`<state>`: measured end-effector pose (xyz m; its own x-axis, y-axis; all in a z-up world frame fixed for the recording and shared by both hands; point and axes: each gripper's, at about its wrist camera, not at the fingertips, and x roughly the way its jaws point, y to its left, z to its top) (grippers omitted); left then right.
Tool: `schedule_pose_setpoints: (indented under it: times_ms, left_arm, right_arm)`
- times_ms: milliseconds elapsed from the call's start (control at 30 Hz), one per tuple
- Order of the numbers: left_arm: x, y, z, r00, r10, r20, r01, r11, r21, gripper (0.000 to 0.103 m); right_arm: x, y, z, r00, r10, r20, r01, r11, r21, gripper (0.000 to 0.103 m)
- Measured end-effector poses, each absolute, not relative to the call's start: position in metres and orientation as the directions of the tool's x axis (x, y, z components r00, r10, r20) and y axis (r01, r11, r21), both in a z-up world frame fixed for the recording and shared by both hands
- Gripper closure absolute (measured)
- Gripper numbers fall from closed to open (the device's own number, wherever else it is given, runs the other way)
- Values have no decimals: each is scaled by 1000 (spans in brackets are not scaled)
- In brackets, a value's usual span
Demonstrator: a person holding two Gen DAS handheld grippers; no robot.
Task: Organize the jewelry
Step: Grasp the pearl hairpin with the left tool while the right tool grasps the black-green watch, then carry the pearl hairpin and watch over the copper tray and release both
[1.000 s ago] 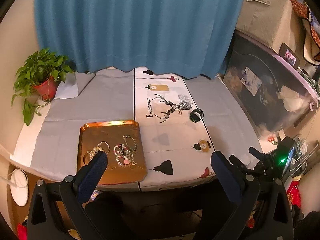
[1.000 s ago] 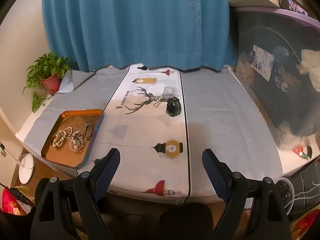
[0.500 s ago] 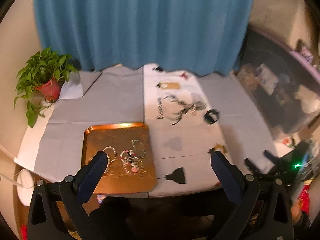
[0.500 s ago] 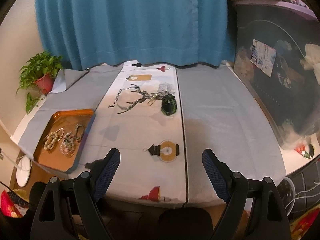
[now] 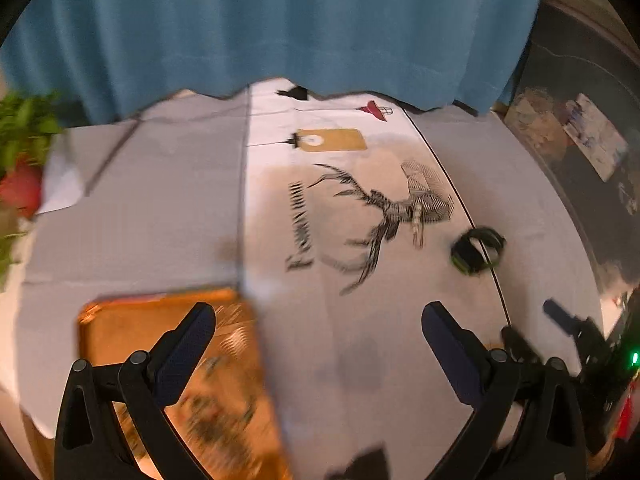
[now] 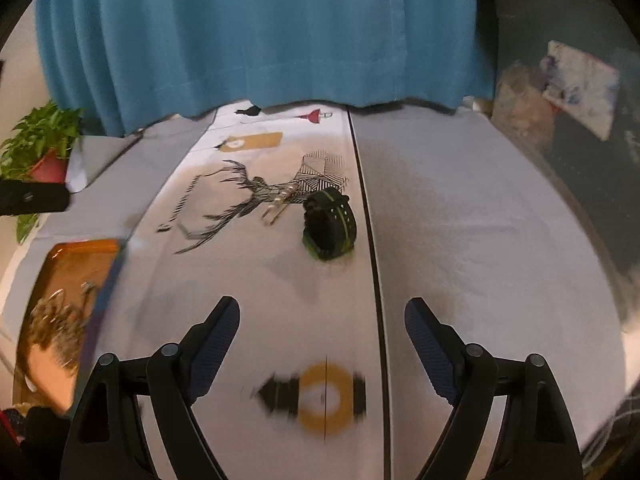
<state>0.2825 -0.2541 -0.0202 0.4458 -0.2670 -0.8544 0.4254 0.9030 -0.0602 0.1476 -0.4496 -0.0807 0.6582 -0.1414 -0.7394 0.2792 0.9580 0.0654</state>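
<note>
An orange tray (image 5: 132, 324) (image 6: 76, 264) lies at the table's near left, with several beaded bracelets (image 5: 216, 412) (image 6: 56, 320) blurred in it. A black watch with a green-edged strap (image 5: 476, 250) (image 6: 330, 226) stands on the printed runner, beside a small pale clip-like piece (image 6: 276, 210). My left gripper (image 5: 318, 320) is open and empty, its left finger over the tray's near right part. My right gripper (image 6: 322, 316) hangs open and empty just in front of the watch. The other tool's dark body (image 6: 32, 196) shows at the right wrist view's left edge.
A blue curtain (image 6: 260, 32) hangs behind the table. A potted plant in a red pot (image 6: 44, 148) (image 5: 20, 160) stands at the far left corner. A dark clear storage bin (image 5: 580, 160) rises along the right side. The grey cloth (image 6: 480, 220) right of the runner is bare.
Both grippers have come down and forward over the table. The tray and the watch now look larger and nearer. Both pairs of jaws stayed wide apart.
</note>
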Motion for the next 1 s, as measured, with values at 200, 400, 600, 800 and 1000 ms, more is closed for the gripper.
schedule_pose_setpoints:
  times_ms: [200,400,600,800,1000]
  left_arm:
    - [335,-332,-74,345,-291,-892,515,853,-79,3]
    - [356,-388,-122,259,-236,-937,583,811,-43,6]
    - [354,-408,-126,301,-240,-923,643,766,11,57]
    - [338,-403,-113,276,-281,-919,682,731,-19,99]
    - [304,-367,-75,300,-353,-886,667,741,-69,99]
  right_arm:
    - [203,-473,-123,617,-142,-774,268,963,37,18]
    - [227,-484,-142,602,-142,-786,230,973,1,15]
    - [240,-492,-140,610,-134,-781,217,976,2,29]
    - [229,-487,-131,626,-122,-770,199,980,6,60]
    - [191,-476,-104,650,-133,-748,208,978,7,60]
